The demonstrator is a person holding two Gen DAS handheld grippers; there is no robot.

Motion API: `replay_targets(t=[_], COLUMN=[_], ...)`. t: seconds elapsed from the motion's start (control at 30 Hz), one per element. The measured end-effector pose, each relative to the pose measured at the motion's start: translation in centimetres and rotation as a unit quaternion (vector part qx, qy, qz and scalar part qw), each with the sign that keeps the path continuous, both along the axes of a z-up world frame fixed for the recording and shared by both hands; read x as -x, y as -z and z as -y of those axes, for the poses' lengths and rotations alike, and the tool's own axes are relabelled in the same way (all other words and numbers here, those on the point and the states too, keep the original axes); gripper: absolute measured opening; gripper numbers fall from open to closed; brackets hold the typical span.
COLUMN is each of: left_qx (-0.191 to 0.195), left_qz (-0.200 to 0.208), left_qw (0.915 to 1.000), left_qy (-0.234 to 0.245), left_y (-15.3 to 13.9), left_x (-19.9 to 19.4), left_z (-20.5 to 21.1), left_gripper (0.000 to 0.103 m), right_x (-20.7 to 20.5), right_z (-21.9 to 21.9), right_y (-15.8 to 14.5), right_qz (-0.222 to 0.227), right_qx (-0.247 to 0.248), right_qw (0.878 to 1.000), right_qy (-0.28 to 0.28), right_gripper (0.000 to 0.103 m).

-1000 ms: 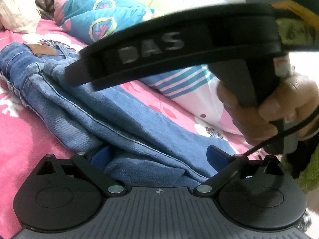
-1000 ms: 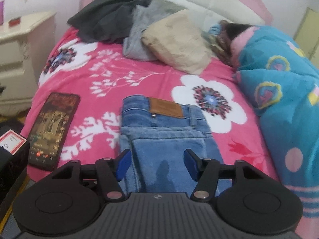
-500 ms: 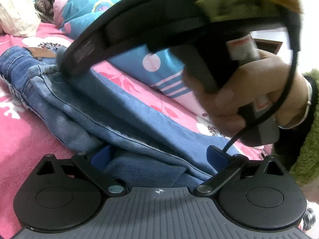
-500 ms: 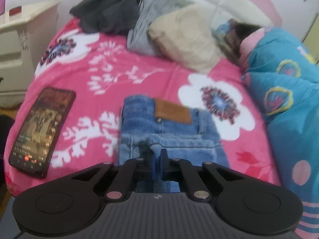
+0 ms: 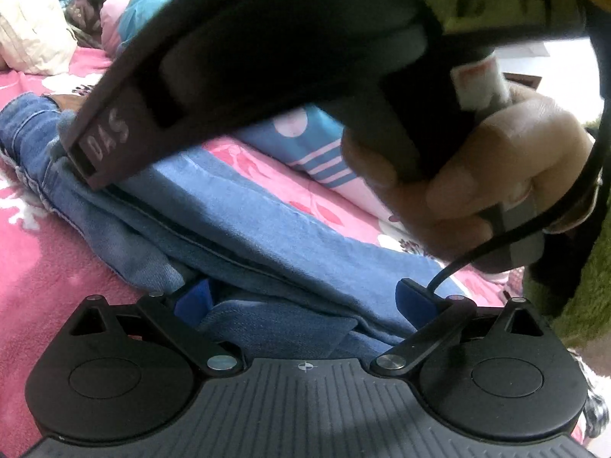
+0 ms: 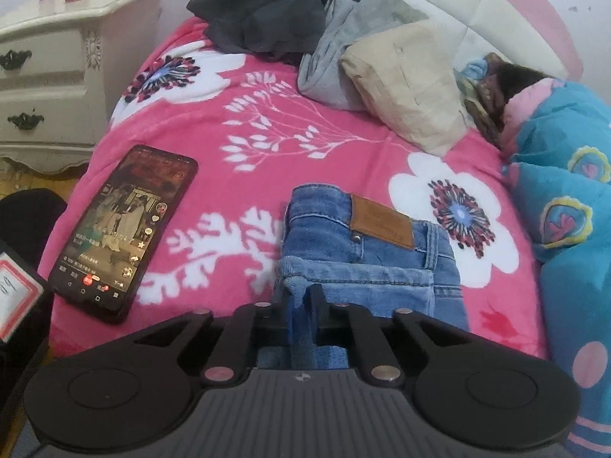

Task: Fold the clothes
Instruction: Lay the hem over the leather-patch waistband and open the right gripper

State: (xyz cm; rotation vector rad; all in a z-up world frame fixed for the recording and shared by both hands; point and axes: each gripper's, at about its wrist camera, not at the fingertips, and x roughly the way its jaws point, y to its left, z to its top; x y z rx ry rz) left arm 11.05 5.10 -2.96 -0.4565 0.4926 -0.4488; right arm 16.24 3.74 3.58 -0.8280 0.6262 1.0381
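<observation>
Folded blue jeans (image 6: 366, 259) with a brown leather patch lie on the pink floral bedspread (image 6: 236, 126). My right gripper (image 6: 301, 297) is shut on the near hem of the jeans, cloth pinched between its blue pads. In the left wrist view the jeans (image 5: 244, 229) stretch away to the left. My left gripper (image 5: 301, 301) stands open around the near fold of denim, its blue pads wide apart. The right gripper's black body (image 5: 236, 57), held by a hand (image 5: 469, 179), fills the top of that view.
A lit phone (image 6: 122, 229) lies on the bedspread left of the jeans. Dark and grey clothes (image 6: 290, 19) and a beige pillow (image 6: 408, 84) sit near the headboard. A blue quilt (image 6: 573, 229) covers someone lying at the right. A white nightstand (image 6: 49, 68) stands at the left.
My right gripper went from open to shut on the jeans' hem and has moved forward and up with it. The left gripper stayed open and still.
</observation>
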Motion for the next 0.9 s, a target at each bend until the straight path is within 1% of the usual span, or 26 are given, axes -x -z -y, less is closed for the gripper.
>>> replay_targets(t=[0.07, 0.17, 0.23, 0.27, 0.3, 0.33, 0.4, 0.5, 0.57, 0.73, 0.9], left_qx=[-0.002, -0.003, -0.004, -0.005, -0.007, -0.008, -0.011, -0.013, -0.016, -0.015, -0.008], left_qz=[0.001, 0.001, 0.002, 0.002, 0.003, 0.003, 0.005, 0.01, 0.016, 0.019, 0.013], left_qw=[1.0, 1.0, 1.0, 1.0, 1.0, 1.0, 0.9999, 0.9999, 0.9998, 0.9997, 0.9999], left_qy=[0.0, 0.0, 0.0, 0.0, 0.0, -0.001, -0.001, -0.001, -0.001, 0.001, 0.001], left_y=[0.0, 0.1, 0.1, 0.1, 0.2, 0.2, 0.2, 0.2, 0.1, 0.0, 0.2], left_x=[0.0, 0.1, 0.1, 0.1, 0.2, 0.2, 0.3, 0.4, 0.6, 0.9, 1.4], left_z=[0.0, 0.0, 0.0, 0.0, 0.0, 0.0, 0.0, 0.0, 0.0, -0.2, -1.6], left_gripper=[0.101, 0.101, 0.101, 0.101, 0.101, 0.101, 0.101, 0.101, 0.101, 0.101, 0.101], right_x=[0.1, 0.4, 0.6, 0.6, 0.4, 0.1, -0.5, -1.2, -1.8, -2.9, -4.2], right_z=[0.0, -0.7, -1.1, -1.2, -1.3, -1.2, -0.7, 0.7, 1.7, 3.9, 5.0], right_y=[-0.2, 0.5, 1.3, 1.7, 1.9, 2.0, 1.8, 0.7, 0.0, -1.7, -2.4], right_qz=[-0.003, -0.003, 0.012, 0.02, 0.019, 0.013, 0.002, -0.015, -0.026, -0.064, -0.085], right_qx=[0.001, 0.022, 0.037, 0.042, 0.042, 0.038, 0.023, -0.015, -0.04, -0.099, -0.134], right_qw=[1.0, 1.0, 0.999, 0.999, 0.999, 0.999, 1.0, 0.999, 0.997, 0.989, 0.981], right_qy=[-0.003, -0.014, -0.013, -0.011, -0.005, 0.004, 0.018, 0.042, 0.058, 0.089, 0.115], right_gripper=[0.041, 0.042, 0.042, 0.04, 0.038, 0.037, 0.028, 0.017, 0.014, 0.013, 0.01])
